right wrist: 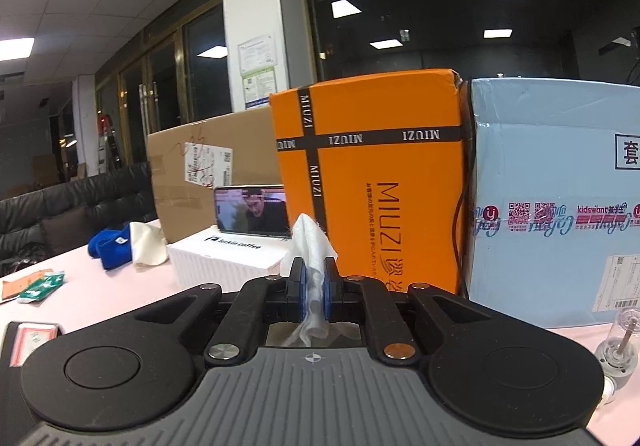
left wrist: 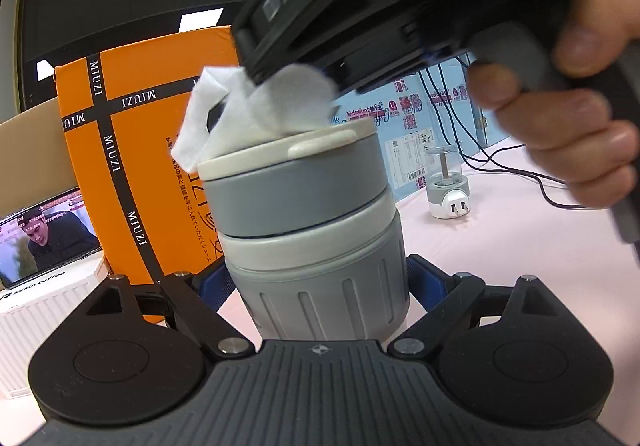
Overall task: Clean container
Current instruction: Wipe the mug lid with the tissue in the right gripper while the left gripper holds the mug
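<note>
We see right gripper (right wrist: 314, 282) blue pads (right wrist: 303, 288) clamped on white wipe (right wrist: 309, 242); in left view wipe rests on cream lid (left wrist: 280, 154). Left gripper (left wrist: 320, 282) grips grey container (left wrist: 320, 278) at ribbed base, upright on pink table (left wrist: 500, 238). Far: orange MIUZI box (right wrist: 380, 182), light-blue box (right wrist: 560, 206).

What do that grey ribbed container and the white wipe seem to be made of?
Grey ribbed container: probably matte plastic, going by its moulded grooves and dull sheen; the cream lid looks like smooth plastic. White wipe: soft tissue or nonwoven cloth, crumpled with fuzzy edges.
</note>
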`<state>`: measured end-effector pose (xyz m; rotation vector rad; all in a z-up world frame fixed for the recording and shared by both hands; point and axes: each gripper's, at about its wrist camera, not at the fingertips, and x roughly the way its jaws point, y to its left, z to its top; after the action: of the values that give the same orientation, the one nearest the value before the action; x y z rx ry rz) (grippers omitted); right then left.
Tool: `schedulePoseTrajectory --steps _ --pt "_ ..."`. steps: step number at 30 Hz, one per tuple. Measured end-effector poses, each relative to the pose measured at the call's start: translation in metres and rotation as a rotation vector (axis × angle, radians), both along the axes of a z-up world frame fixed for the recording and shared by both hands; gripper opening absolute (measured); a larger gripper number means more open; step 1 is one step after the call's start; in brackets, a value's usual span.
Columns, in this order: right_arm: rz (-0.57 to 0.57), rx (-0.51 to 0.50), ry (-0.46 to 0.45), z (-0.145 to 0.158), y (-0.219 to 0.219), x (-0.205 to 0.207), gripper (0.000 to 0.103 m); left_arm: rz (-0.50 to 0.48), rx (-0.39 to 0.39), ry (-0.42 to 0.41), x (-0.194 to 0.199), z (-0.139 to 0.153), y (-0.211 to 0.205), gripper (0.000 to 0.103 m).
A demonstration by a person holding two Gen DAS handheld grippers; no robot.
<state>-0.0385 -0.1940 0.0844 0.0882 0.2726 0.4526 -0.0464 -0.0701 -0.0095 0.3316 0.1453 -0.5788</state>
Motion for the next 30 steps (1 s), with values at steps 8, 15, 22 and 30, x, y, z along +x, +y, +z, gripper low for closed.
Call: schedulePoseTrajectory --steps 8,15,22,30 --pt "-0.075 0.014 0.009 -0.001 -0.025 0.002 0.008 -0.007 -0.011 0.017 0.001 0.0 0.001 0.087" --pt "0.054 -0.032 0.016 0.007 -0.016 -0.019 0.008 -0.008 -0.012 0.017 0.0 0.0 0.001 0.087" --pt "0.063 0.018 0.001 -0.002 0.004 -0.019 0.008 -0.009 -0.011 0.015 0.0 0.0 0.001 0.087" --pt "-0.062 0.054 0.03 0.0 -0.016 -0.008 0.008 -0.01 -0.011 0.015 -0.001 -0.001 0.002 0.087"
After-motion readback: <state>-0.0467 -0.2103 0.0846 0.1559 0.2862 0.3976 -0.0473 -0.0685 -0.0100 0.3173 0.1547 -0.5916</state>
